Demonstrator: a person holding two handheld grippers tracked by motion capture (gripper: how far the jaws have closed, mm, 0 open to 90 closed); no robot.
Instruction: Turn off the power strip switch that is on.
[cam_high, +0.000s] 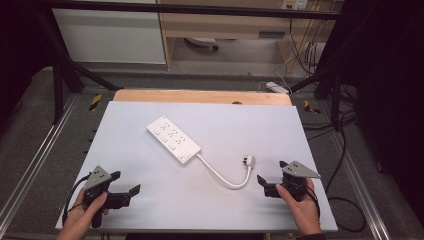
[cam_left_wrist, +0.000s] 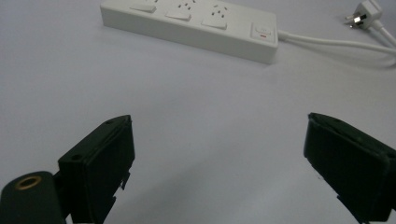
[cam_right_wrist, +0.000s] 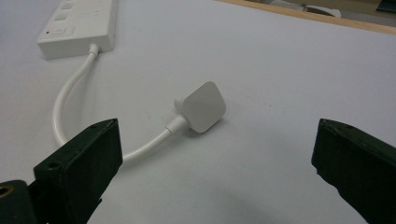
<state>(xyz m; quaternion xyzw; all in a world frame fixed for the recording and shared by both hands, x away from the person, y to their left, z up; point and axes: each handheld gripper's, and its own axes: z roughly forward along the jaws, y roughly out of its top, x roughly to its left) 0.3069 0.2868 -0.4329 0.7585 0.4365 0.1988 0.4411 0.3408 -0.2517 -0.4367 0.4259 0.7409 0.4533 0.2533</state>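
Grey floor and black frame bars ring a pale table (cam_high: 150, 210), and a wooden strip peeks out at its far edge. On the table lies a white power strip (cam_high: 173, 138). Its short white cord (cam_high: 220, 176) curls in a loop and ends in a white plug (cam_high: 248, 161).

A person holds a gripper in each hand at the near edge. The left gripper (cam_high: 126, 186) has its jaws spread wide and grips nothing. The power strip lies well ahead of it, a bit to its right, with the switch end (cam_left_wrist: 261, 31) turned toward it. I think it waits there so it can go forward and hold the strip still.

The right gripper (cam_high: 269, 178) is wide open too, with nothing in it. The plug (cam_right_wrist: 201, 106) lies just ahead of it, right between the lines of its two jaws, not touching them. The plug lies on its side with its flat back facing this gripper, and its metal pins (cam_left_wrist: 355, 19) point away. The cord (cam_right_wrist: 70, 105) bends off past the gripper's left jaw toward the strip.

The jaws look open that wide so the plug can fit between them. My guess is the plug gets picked up first, since it is the nearest thing. The pins face away, so the plug may need turning before it can go into a socket (cam_left_wrist: 177, 11).
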